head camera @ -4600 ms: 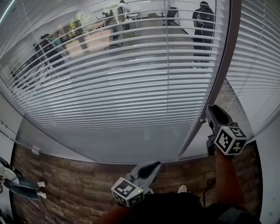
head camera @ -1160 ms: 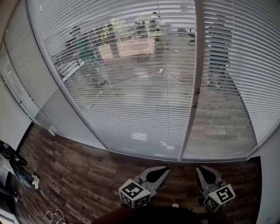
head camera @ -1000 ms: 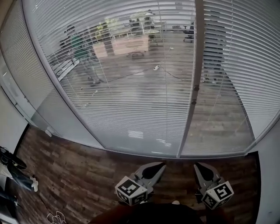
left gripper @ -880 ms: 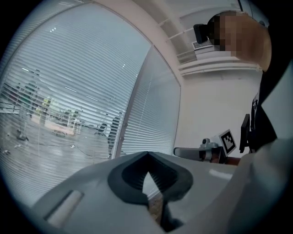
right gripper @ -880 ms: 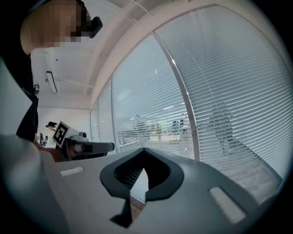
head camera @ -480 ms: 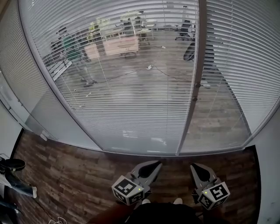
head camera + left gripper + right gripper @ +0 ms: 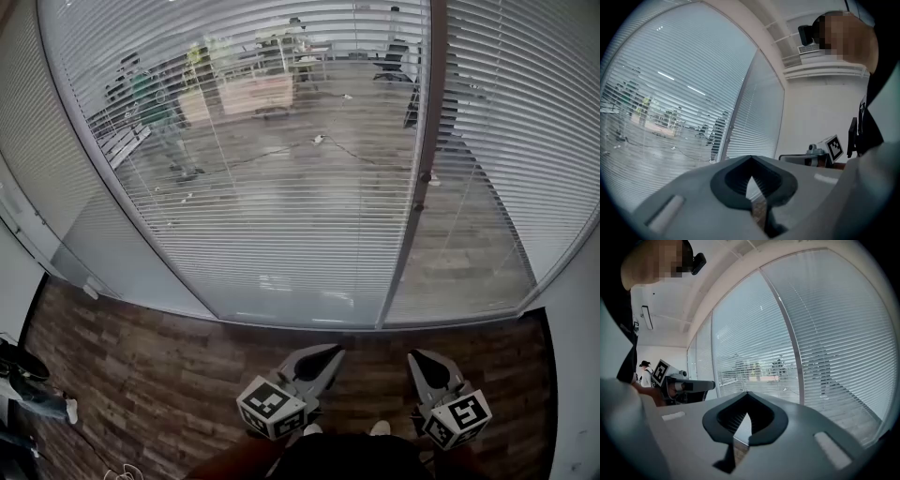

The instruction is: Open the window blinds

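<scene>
White thin-slat blinds (image 7: 281,187), wood-plank floor (image 7: 141,375), grey L claw (image 7: 330,352) & R claw (image 7: 414,357) both closed tight, empty.

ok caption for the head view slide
Left tongs and right tongs, both shut and empty, held low facing the blinds.

Grippers: two, the left gripper (image 7: 330,353) and the right gripper (image 7: 419,359).
Jaws: four, two on each gripper.
Marker cubes: two, one on the left gripper (image 7: 272,409) and one on the right (image 7: 457,418).
Window blinds: three slatted panels in the head view, a narrow one at the left (image 7: 42,169), a wide middle one (image 7: 281,187) and one at the right (image 7: 525,141).
Dark post between panels: one (image 7: 419,187).
Figures seen through the slats: two, one in green (image 7: 150,98) and one dark (image 7: 450,89).
White shoe tips on the wooden floor: two (image 7: 312,429) (image 7: 380,427).
</scene>
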Motion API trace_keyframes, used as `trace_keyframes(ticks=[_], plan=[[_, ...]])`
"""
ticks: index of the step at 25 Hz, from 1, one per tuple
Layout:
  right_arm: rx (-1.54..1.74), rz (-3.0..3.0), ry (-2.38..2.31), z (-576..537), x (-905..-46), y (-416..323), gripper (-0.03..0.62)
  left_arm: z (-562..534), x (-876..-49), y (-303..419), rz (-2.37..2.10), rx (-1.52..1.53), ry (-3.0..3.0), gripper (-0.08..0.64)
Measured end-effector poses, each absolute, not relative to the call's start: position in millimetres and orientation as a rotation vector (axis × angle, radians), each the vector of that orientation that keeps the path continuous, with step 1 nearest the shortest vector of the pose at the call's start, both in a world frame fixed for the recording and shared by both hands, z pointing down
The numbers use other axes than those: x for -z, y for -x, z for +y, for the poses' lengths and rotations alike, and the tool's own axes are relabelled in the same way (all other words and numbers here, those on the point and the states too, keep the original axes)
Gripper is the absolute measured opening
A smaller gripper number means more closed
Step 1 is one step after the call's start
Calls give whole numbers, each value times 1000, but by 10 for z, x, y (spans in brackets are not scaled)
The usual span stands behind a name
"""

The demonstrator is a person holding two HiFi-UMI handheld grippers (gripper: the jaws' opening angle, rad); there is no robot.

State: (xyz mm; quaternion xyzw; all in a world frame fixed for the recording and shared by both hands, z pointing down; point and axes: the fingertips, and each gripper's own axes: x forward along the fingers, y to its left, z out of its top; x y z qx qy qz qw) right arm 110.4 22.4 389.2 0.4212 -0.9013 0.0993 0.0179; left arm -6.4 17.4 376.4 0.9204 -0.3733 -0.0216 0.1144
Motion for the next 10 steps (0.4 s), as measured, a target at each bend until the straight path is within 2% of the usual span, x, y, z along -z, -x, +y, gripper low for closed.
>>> trace_keyframes(ticks=[10], plan=[[-272, -2787, -1299, 244, -3768, -1179, 22, 240, -3722, -47, -1050, 54, -2723, 0]])
